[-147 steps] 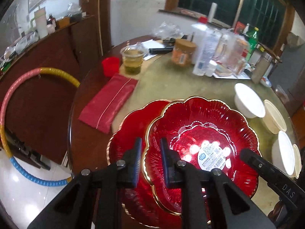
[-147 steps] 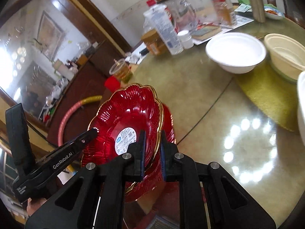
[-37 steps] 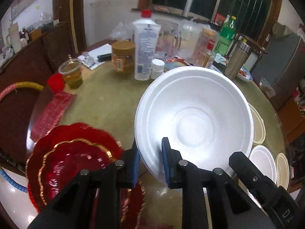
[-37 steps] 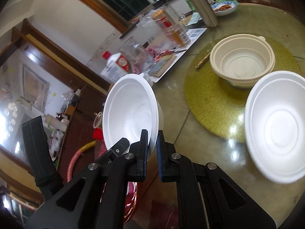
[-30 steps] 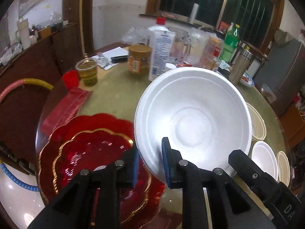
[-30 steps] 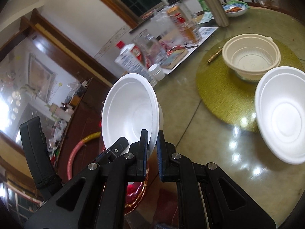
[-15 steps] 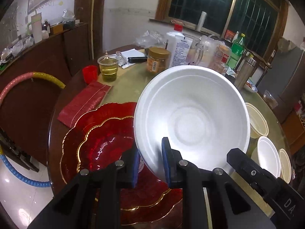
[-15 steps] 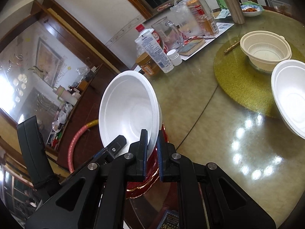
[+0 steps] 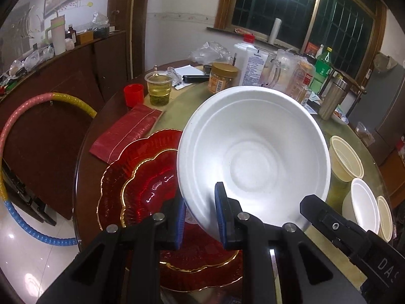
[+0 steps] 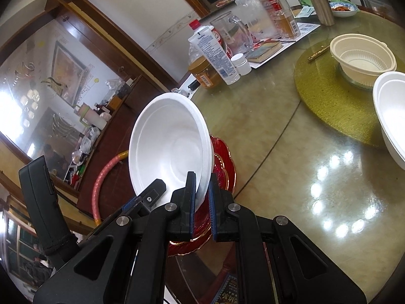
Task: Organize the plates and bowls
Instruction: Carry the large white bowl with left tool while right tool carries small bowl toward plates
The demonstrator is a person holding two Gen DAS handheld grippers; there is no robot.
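Both grippers hold one white foam bowl (image 9: 253, 157) by its rim, tilted, above the stacked red scalloped plates (image 9: 141, 187) at the table's near left edge. My left gripper (image 9: 198, 217) is shut on the bowl's near rim. My right gripper (image 10: 201, 202) is shut on the opposite rim of the bowl (image 10: 169, 149), and its black body shows at lower right in the left wrist view (image 9: 354, 235). The red plates (image 10: 222, 167) lie partly hidden under the bowl.
A cream bowl (image 10: 362, 58) and another white foam bowl (image 10: 392, 111) sit on a green mat (image 10: 329, 93) to the right. More small bowls (image 9: 364, 205) stand at the right edge. Bottles, jars, a tea cup (image 9: 159, 88), a red cup (image 9: 133, 95) and a red packet (image 9: 126, 131) crowd the far side.
Both grippers carried the white bowl leftward over the red plates; the plates now lie more directly beneath the bowl. Earlier the grippers held a red plate.
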